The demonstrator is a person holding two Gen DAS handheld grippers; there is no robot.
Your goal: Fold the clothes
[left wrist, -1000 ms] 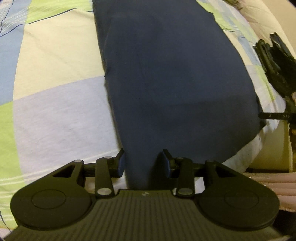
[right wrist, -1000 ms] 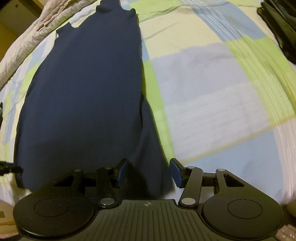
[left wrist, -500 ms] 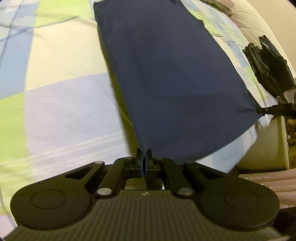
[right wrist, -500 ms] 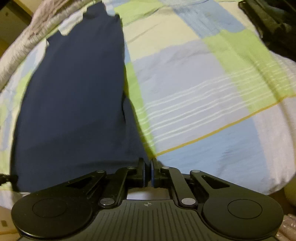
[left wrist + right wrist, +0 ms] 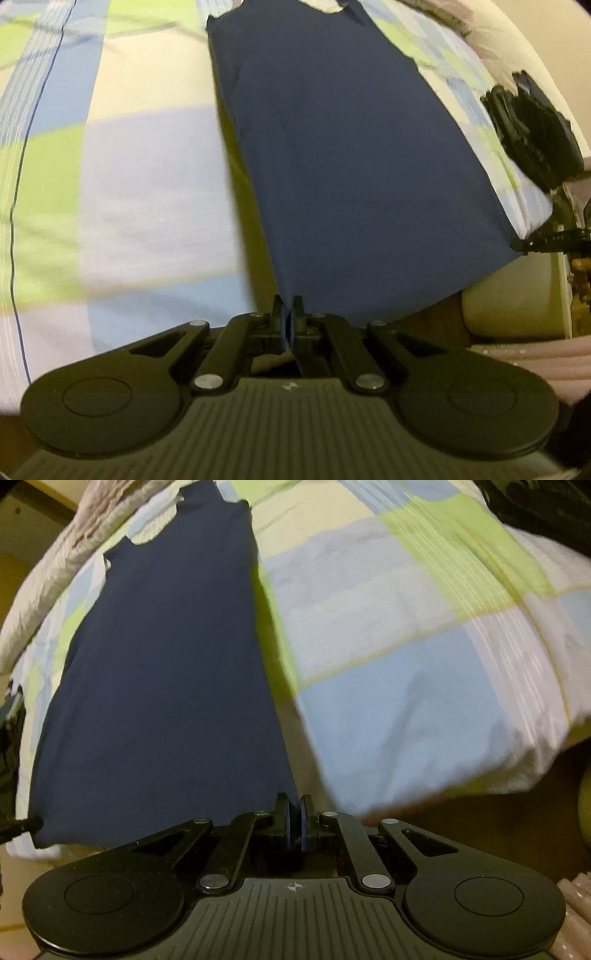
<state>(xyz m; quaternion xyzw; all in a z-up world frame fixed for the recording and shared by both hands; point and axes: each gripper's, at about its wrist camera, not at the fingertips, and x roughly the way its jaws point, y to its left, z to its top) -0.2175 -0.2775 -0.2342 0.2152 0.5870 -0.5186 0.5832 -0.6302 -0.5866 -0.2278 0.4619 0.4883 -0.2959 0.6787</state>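
Holding the navy garment (image 5: 354, 177) by its near hem, we have both claws pinched down on cloth: the left gripper (image 5: 288, 314) has its blue-padded fingers pressed together on one near corner, and the right gripper (image 5: 295, 812) is likewise clamped on the other near corner, only a thin line of fabric showing between its pads. We see the navy garment (image 5: 162, 686) stretched long and flat, running away from us over the checked bedspread (image 5: 129, 177), its far end with the strap-like shoulders lying up near the quilted cream blanket (image 5: 48, 579). Its near edge is raised off the checked bedspread (image 5: 388, 627) and hangs taut between our two grips, past the front edge of the bed. From the left wrist view, the tip of the right gripper (image 5: 532, 243) shows at the garment's right near corner; from the right wrist view, the tip of the left gripper (image 5: 22, 825) shows at its left near corner. To the right of the garment, seen from the left wrist, we make out a stack of dark folded items (image 5: 532, 129) resting on the bedspread, well apart from the navy cloth; we cannot tell exactly what they are. Both views are slightly blurred.
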